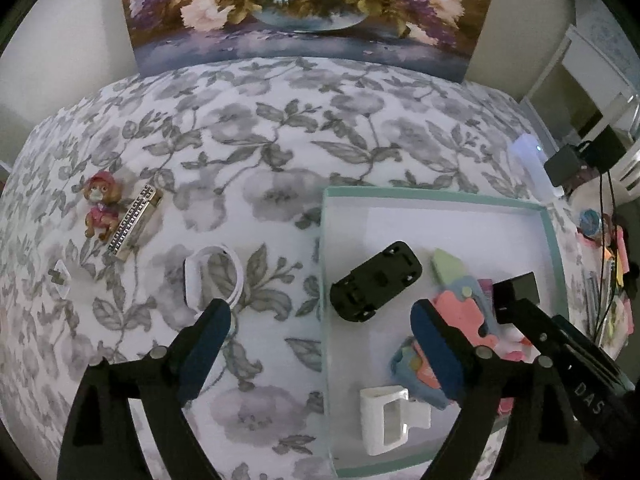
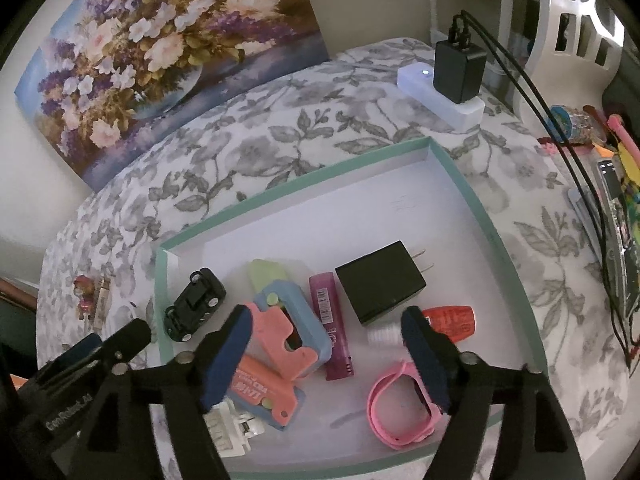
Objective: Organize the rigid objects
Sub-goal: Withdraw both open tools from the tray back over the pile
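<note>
- So my left gripper [image 1: 320,320] was wide open and held nothing.
- My right gripper [image 2: 326,328] was wide open too, over the box [image 2: 452,168].
- Toys sat inside to stay tidy.
- Outside lay the white band [image 1: 212,276], the puppy toy [image 1: 98,208] and the harmonica [image 1: 134,220].

The left wrist camera looks down and forward along its fingers from close above the flowered cloth [image 1: 280,128], with the green-edged box [image 1: 554,240] to its right. The right wrist camera sits close over that same box [image 2: 496,216], looking down into it. Both see the black toy car [image 1: 376,286] [image 2: 196,304] and the flower painting [image 1: 304,4] [image 2: 160,52] far ahead.
</note>
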`<move>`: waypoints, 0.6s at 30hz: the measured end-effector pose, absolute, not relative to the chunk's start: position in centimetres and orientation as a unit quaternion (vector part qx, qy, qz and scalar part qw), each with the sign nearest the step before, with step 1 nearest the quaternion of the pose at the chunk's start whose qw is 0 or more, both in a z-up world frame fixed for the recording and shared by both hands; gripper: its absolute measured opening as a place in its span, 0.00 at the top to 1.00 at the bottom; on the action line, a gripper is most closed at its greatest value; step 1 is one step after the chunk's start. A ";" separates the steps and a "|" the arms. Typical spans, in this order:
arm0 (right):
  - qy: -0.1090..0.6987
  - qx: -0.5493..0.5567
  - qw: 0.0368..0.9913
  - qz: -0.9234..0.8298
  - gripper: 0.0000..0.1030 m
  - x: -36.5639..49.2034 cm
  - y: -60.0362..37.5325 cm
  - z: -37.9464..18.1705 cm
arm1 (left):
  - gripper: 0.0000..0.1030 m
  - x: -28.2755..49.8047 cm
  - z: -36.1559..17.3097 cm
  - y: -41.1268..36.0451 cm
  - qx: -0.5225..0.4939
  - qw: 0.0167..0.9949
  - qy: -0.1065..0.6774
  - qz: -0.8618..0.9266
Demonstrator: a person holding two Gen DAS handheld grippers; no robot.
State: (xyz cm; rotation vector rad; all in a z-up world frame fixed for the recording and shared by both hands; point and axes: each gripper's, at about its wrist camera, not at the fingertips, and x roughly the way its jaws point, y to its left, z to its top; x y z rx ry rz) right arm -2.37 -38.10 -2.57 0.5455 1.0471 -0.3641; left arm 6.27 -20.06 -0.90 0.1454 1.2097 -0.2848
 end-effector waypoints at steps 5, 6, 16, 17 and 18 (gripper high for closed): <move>0.490 0.253 0.816 -0.173 0.10 -2.3 -38.1 -2.6 | 0.07 6.6 -0.9 -19.5 0.062 0.813 0.564 -0.127; 0.489 0.252 0.817 -0.173 0.08 -2.3 -38.1 -2.5 | 0.07 6.6 -0.9 -19.4 0.061 0.814 0.564 -0.126; 0.477 0.235 0.827 -0.180 0.00 -2.3 -37.9 -2.1 | 0.07 7.2 0.0 -18.1 0.043 0.832 0.542 -0.111; 0.480 0.236 0.826 -0.177 0.00 -2.2 -37.9 -2.2 | 0.07 7.2 0.0 -18.1 0.044 0.832 0.542 -0.111; 0.483 0.234 0.825 -0.175 0.00 -2.1 -37.8 -2.3 | 0.07 7.2 0.1 -18.1 0.045 0.831 0.543 -0.112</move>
